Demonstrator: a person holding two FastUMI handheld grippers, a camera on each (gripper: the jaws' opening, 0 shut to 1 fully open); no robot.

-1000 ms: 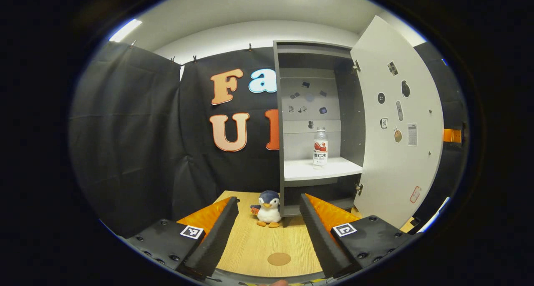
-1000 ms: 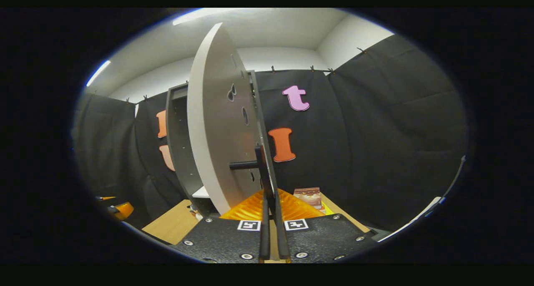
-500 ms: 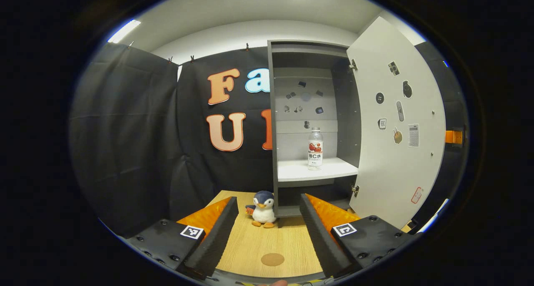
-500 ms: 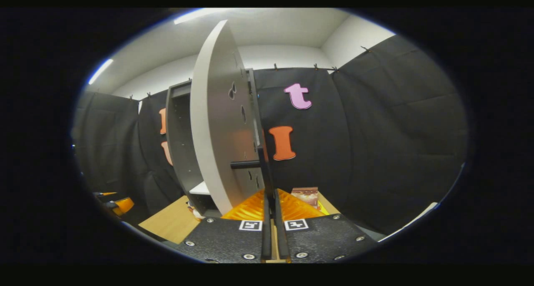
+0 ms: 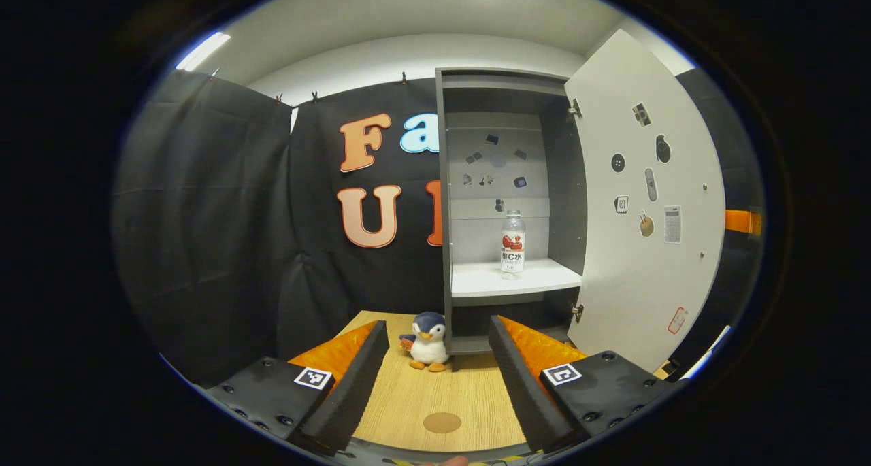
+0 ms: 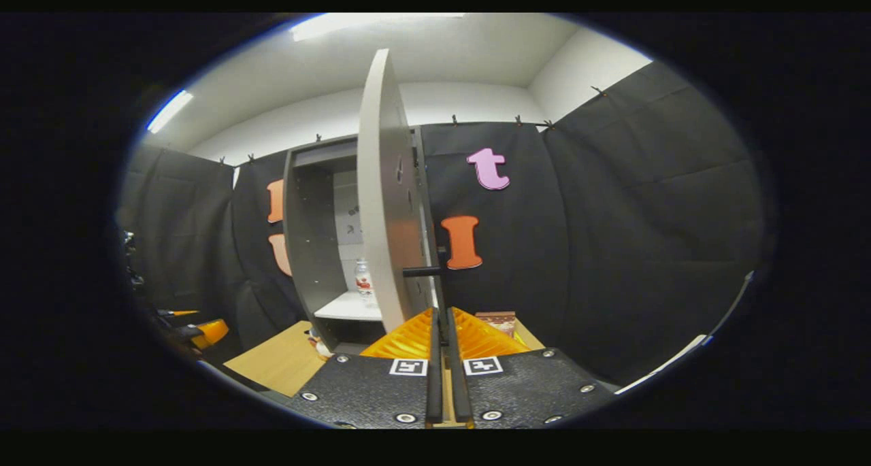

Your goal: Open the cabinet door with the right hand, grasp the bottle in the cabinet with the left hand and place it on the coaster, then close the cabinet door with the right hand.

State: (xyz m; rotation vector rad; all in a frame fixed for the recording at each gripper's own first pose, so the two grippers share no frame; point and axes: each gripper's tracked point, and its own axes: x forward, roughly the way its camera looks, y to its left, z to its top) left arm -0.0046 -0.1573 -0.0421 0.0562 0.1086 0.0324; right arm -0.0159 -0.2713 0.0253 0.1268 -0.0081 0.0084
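Left gripper (image 5: 439, 357) fingers wide apart; right gripper (image 6: 442, 330) fingers together.

In the right gripper view, the open white cabinet door (image 6: 381, 201) covers most of the clear plastic bottle with the red-and-white label (image 6: 363, 282), leaving a sliver at the door's edge. The black bar handle (image 6: 425, 271) runs down behind the right gripper (image 6: 442, 330), whose nearly closed fingers hide any contact with it. A small brown box (image 6: 500, 321) is half hidden behind the orange fingers. In the left gripper view, the small stickers (image 5: 493, 160) on the grey cabinet's back panel are too small to tell.
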